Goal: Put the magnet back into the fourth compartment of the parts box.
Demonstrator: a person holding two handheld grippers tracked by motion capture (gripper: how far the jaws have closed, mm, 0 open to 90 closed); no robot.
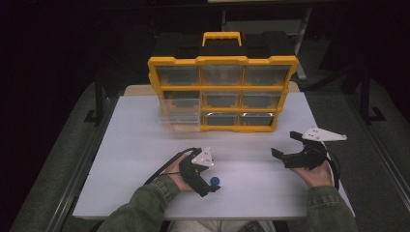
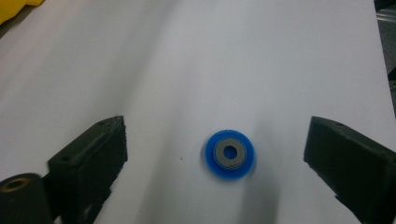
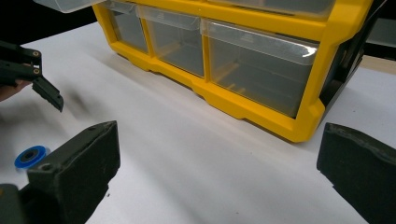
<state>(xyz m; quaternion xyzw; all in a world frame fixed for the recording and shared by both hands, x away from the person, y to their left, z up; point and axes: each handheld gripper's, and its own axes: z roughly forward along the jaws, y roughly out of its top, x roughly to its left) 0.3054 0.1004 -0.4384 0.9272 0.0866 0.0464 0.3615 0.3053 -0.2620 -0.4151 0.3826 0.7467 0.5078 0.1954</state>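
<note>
A small blue disc with a grey ring at its centre is lying flat on the white counter, sitting in the lower middle of the left gripper view, between the two black jaws and touching neither. The left tongs are standing spread around it, with bare counter showing on either side of the disc. In the high view the same disc is showing in the lower middle of the frame, just beside the tip of the left tongs, though the dim picture is making it hard to judge how low they are hovering. The right tongs are sitting at the lower right of that view, jaws spread with nothing between them, well apart from the disc. A yellow organiser with clear drawers is standing at the upper middle, one clear drawer at its left side jutting forward.
</note>
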